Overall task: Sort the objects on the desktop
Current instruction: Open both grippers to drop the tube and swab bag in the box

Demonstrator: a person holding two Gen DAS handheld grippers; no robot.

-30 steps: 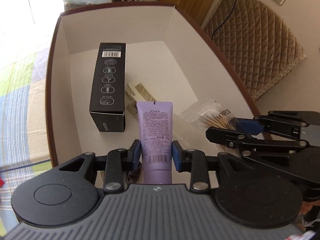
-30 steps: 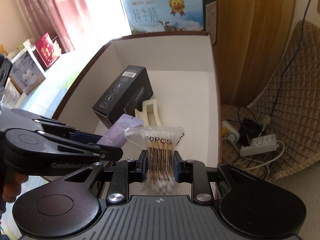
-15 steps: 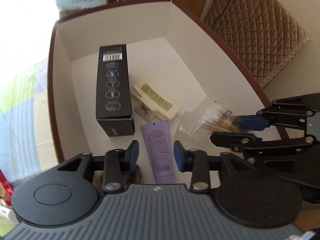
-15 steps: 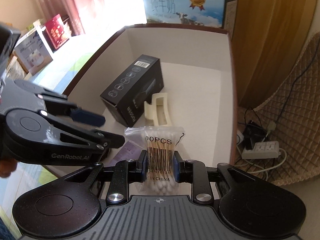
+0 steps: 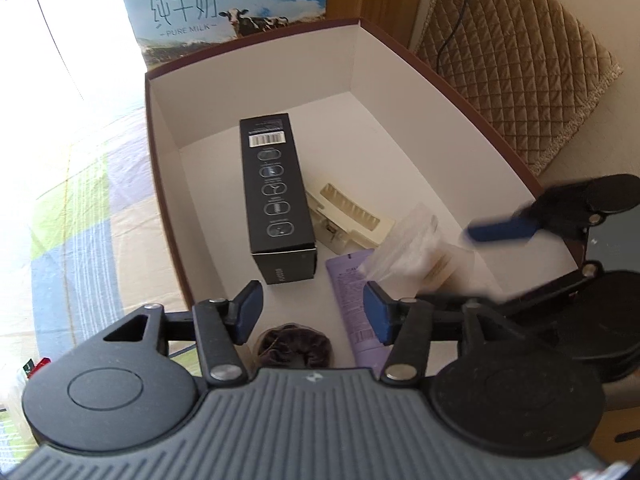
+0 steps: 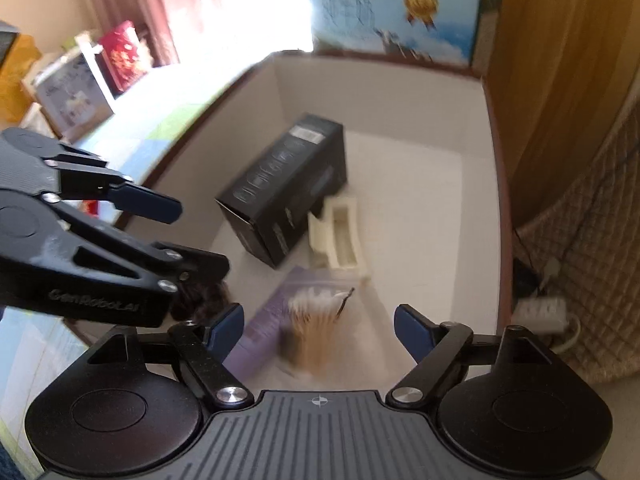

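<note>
Sunlit beside a milk carton (image 5: 224,12), the white-lined box (image 5: 400,92) collects the sorted objects, so both the left gripper (image 5: 312,312) and right gripper (image 6: 318,328) are opening with nothing between their pads, the purple tube (image 5: 356,312) and cotton swab bag (image 6: 316,328) lying released at its near end beside the black carton (image 5: 276,196).
</note>
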